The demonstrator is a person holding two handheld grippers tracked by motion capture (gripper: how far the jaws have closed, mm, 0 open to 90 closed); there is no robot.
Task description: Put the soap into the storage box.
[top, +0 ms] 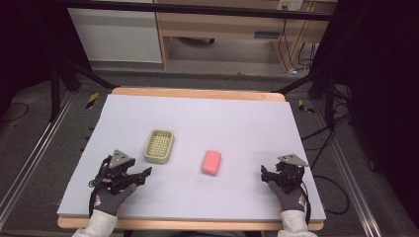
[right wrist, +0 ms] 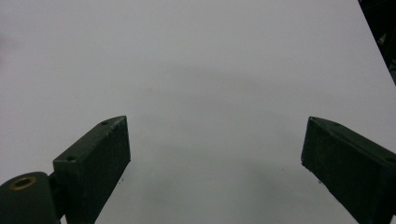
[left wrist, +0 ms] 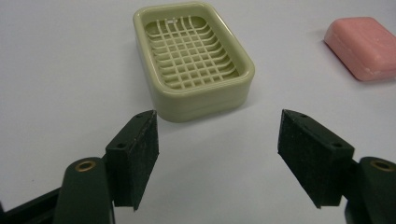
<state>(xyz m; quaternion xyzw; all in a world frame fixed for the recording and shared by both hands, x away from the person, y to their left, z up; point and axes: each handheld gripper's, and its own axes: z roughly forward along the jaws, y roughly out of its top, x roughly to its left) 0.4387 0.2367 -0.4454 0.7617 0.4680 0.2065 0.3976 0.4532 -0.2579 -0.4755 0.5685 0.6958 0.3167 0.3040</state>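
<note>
Soap bar is lying pink and flat mid-tabletop right of the empty soap dish from above, while the left tongs are gaping before that dish and the right tongs, equally spread, are needing to swing leftward to straddle the bar squarely.

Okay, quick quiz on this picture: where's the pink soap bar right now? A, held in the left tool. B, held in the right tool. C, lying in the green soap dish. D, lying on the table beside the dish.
D: the pink soap bar lies flat on the table, apart from the empty green soap dish, and both the left tool and the right tool are open and empty.
</note>
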